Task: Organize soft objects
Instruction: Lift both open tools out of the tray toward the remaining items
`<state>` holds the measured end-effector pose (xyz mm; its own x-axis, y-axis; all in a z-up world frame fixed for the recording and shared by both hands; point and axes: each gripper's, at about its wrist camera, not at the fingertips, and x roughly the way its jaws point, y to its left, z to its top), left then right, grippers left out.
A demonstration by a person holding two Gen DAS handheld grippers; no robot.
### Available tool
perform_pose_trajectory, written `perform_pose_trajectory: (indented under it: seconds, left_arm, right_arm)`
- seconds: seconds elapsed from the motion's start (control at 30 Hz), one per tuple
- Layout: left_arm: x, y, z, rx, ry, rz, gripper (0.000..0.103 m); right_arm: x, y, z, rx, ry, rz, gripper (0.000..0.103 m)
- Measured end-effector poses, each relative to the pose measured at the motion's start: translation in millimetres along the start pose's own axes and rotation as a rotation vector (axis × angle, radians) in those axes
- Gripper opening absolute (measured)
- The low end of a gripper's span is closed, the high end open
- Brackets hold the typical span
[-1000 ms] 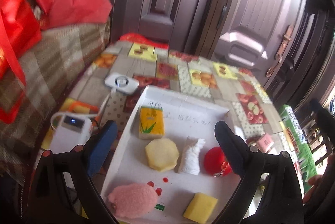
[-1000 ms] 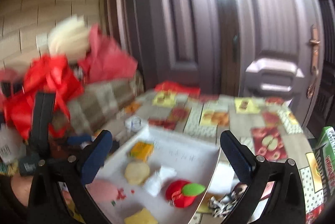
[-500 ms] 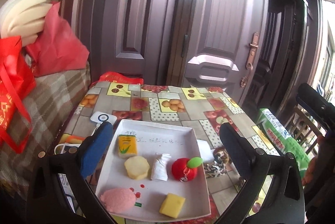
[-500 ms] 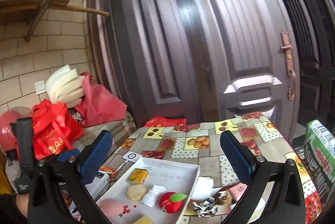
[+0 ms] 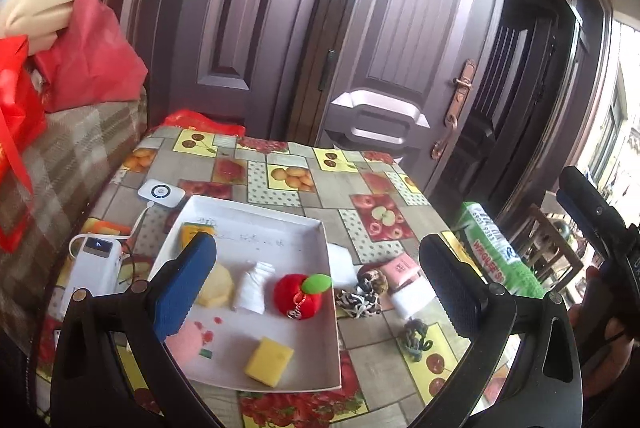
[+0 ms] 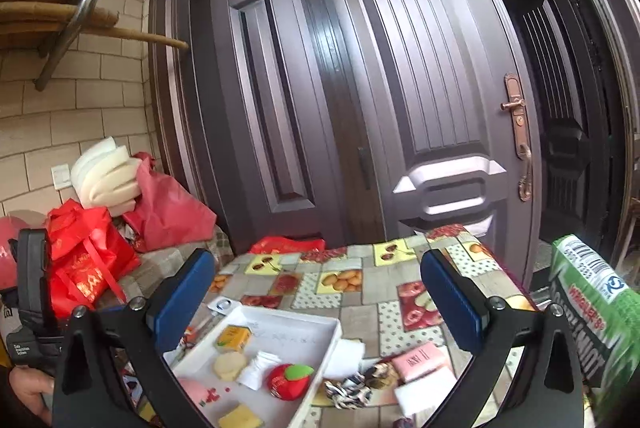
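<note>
A white tray [image 5: 320,228] on the fruit-print table holds a red plush apple [image 5: 300,294], a white cloth bundle [image 5: 252,286], a pale yellow sponge disc [image 5: 218,286], a yellow sponge block [image 5: 269,356], a pink plush [image 5: 186,342] and a small orange packet [image 5: 191,230]. Beside the tray lie a zebra-print scrunchie [image 5: 356,302], a pink packet [image 5: 402,268], a white pad [image 5: 412,298] and a dark scrunchie [image 5: 414,338]. My left gripper [image 5: 316,288] hangs open above the tray, empty. My right gripper [image 6: 316,300] is open too, higher and farther back, empty.
A white power bank [image 5: 94,262] and a small white device [image 5: 161,193] with a cable lie left of the tray. Red bags [image 6: 86,268] and foam sheets [image 6: 106,178] are piled at left. A green package [image 6: 592,308] stands at right. Dark doors [image 6: 420,88] rise behind.
Both grippers have pulled back and up from the tray, so more of the table and the doors show. The objects in the tray have kept their places.
</note>
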<state>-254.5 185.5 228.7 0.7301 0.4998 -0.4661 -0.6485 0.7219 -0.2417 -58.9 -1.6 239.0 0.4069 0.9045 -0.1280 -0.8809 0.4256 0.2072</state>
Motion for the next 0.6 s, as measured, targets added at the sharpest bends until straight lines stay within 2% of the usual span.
perform_pose_trajectory:
  seconds: [0.23, 0.43, 0.6]
  left_arm:
    - [12.3, -18.8, -9.2, -0.011, 0.025, 0.016, 0.102]
    - [33.8, -45.7, -19.6, 0.002, 0.069, -0.001, 0.102]
    - [63.4, -75.4, -32.7, 0.057, 0.131, -0.024, 0.102]
  right_arm:
    - [-10.8, -27.0, 0.3, 0.037, 0.038, -0.002, 0.103]
    - [-24.9, -60.3, 0.9, 0.055, 0.061, -0.071, 0.103]
    - [-36.4, -96.3, -3.9, 0.08, 0.095, -0.133, 0.103]
